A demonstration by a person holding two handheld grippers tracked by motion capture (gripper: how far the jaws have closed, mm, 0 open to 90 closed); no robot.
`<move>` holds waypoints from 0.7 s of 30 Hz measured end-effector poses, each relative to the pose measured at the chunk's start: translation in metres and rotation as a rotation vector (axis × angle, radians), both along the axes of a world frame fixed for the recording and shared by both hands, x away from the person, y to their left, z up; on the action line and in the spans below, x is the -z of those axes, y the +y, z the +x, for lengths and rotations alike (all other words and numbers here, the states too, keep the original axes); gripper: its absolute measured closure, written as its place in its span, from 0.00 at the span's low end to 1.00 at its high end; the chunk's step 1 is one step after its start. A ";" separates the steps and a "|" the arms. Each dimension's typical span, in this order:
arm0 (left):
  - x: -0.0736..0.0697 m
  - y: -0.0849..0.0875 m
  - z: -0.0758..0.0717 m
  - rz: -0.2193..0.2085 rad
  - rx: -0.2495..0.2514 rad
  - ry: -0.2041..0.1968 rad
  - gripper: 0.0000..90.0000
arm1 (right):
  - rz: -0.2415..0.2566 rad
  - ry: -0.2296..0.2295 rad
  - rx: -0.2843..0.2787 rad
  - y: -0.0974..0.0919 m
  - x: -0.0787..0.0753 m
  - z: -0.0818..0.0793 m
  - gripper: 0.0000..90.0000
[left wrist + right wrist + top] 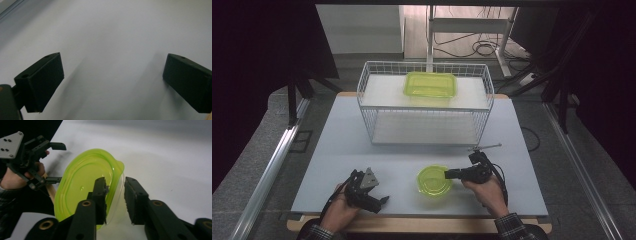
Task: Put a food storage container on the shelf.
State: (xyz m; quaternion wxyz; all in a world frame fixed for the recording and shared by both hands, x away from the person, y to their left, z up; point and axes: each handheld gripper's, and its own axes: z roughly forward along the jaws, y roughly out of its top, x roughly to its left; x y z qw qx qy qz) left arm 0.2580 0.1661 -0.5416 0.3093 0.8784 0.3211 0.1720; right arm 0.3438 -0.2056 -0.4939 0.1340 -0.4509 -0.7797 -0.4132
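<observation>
A round yellow-green container (pixel 434 181) with a lid and a clear wall sits on the grey table near its front edge. My right gripper (pixel 447 174) reaches it from the right. In the right gripper view (pixel 115 181) one jaw lies over the lid of the container (pixel 82 187) and the other stands outside the clear wall. The rim runs between them with a gap left, so the gripper is open. My left gripper (pixel 382 202) rests at the front left, open over bare table (pixel 112 65), and is also seen beyond the container (pixel 58 162).
A white wire basket (pixel 362 95) stands at the middle back of the table (pixel 342 150). A rectangular yellow-green container (pixel 430 84) lies on its upper white shelf. The floor rails run along both sides of the table.
</observation>
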 end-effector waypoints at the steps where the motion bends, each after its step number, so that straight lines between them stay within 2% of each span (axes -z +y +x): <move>1: 0.000 0.000 0.000 0.000 0.000 0.000 0.03 | 0.010 0.008 0.001 0.000 0.001 0.000 0.82; 4: 0.000 0.000 0.000 0.000 0.001 -0.001 0.03 | 0.042 0.053 -0.004 -0.001 0.002 0.002 0.88; 9: 0.000 0.000 0.000 0.001 0.002 -0.003 0.04 | 0.086 0.113 -0.011 0.001 0.004 0.005 0.90; 13: 0.000 0.000 0.000 0.002 0.002 -0.005 0.04 | 0.092 0.122 -0.013 0.001 0.004 0.004 0.90; 21: -0.001 -0.001 -0.001 0.000 -0.002 -0.007 0.03 | 0.127 0.105 0.003 -0.003 -0.003 0.007 0.90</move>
